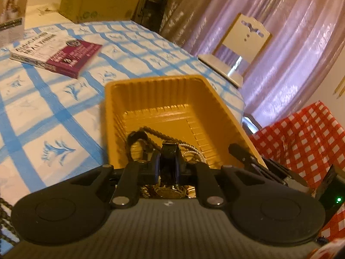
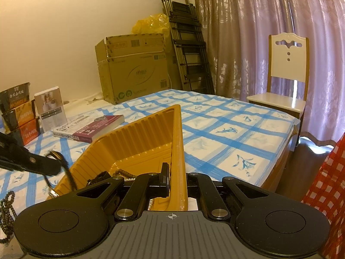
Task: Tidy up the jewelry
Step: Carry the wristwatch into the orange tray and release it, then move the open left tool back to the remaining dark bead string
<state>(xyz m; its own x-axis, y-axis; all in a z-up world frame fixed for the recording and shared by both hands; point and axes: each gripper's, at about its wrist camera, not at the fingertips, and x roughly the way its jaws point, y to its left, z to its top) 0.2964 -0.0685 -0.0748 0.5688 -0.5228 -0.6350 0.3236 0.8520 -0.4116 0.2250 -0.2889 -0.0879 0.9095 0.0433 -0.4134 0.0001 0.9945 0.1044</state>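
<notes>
My left claw [image 1: 167, 164] pinches a watch [image 1: 170, 188] by its black strap over the yellow tray [image 1: 151, 90], and my right claw [image 2: 175, 181] is clamped on the tray's wall. Chains [image 1: 151, 132] already lie in the tray, while dark beads [image 2: 7, 211] are left on the checked cloth [image 2: 226, 129]. Beyond the tray lies a book [image 1: 58, 54]; I can't tell what sits under my claws.

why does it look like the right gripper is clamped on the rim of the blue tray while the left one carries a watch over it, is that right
The tray is yellow, not blue, as the right wrist view shows. The rest holds: the right gripper clamps its rim, and the left gripper carries a watch over it.
</notes>
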